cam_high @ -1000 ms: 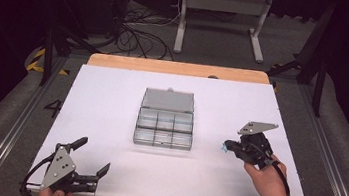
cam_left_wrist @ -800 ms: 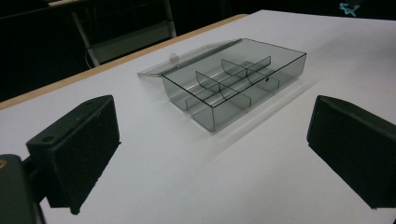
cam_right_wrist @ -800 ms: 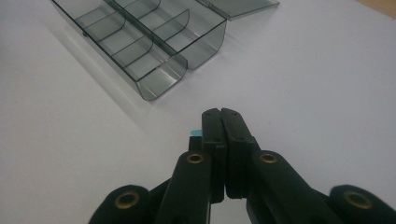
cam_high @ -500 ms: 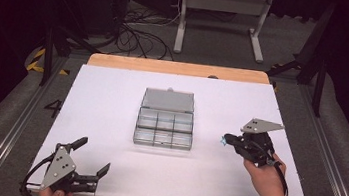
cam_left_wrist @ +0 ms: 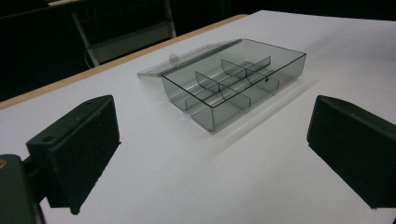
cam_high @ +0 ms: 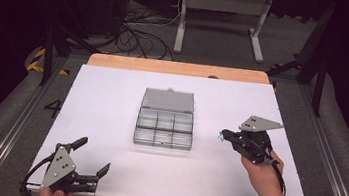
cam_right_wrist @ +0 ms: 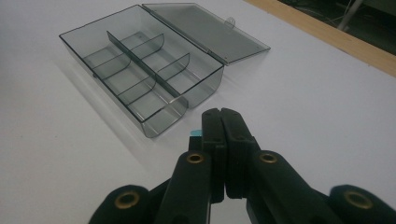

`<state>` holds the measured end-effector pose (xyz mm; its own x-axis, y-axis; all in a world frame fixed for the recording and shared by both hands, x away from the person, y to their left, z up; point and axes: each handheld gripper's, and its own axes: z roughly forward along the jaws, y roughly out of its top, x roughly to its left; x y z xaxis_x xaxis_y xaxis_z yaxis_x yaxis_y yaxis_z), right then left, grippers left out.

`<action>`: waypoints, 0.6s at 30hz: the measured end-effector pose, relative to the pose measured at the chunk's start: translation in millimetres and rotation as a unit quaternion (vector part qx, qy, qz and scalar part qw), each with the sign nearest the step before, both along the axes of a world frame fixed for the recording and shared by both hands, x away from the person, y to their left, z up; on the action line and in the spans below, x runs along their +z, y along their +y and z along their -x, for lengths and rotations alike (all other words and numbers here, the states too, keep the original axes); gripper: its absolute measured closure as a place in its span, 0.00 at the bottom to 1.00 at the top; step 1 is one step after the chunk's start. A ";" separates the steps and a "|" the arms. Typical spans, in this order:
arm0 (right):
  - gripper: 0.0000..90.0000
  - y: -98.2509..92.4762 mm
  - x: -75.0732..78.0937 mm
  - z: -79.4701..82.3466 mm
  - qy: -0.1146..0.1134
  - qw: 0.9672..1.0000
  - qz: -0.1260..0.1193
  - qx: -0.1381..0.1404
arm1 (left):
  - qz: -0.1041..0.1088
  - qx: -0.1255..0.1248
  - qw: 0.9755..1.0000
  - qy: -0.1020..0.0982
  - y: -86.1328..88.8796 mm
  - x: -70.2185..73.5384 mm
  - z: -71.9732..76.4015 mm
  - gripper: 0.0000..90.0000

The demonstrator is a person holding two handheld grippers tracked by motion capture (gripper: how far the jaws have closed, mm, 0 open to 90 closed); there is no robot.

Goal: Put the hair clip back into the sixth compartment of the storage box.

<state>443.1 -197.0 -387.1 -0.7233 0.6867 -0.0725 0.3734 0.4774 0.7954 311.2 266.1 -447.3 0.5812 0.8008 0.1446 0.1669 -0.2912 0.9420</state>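
A clear smoky compartment box [cam_high: 164,124] lies in the middle of the white table, its lid folded flat behind it and its compartments empty. My right gripper [cam_high: 224,135] hovers to the right of the box, a hand behind it. It is shut on a small light-blue piece [cam_high: 220,136], whose edge peeks out beside the jaws [cam_right_wrist: 195,134]. In the right gripper view the box [cam_right_wrist: 140,65] is just ahead of the gripper [cam_right_wrist: 220,116]. My left gripper [cam_high: 91,156] rests open near the front left corner. Its view shows the box [cam_left_wrist: 233,81] beyond its spread fingers [cam_left_wrist: 77,140].
The white table top [cam_high: 111,100] ends in a wooden strip [cam_high: 176,68] at the far edge. Cables and a metal stand [cam_high: 223,13] sit on the dark floor beyond. Rails run along both sides of the table.
My right gripper has risen a little and edged towards the box, still shut on the light-blue piece. The left gripper has not moved.
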 end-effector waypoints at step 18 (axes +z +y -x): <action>1.00 26.3 7.4 -9.4 0.002 1.000 0.006 0.012 | -0.001 -0.001 1.000 -0.002 0.8 0.2 -0.2 0.03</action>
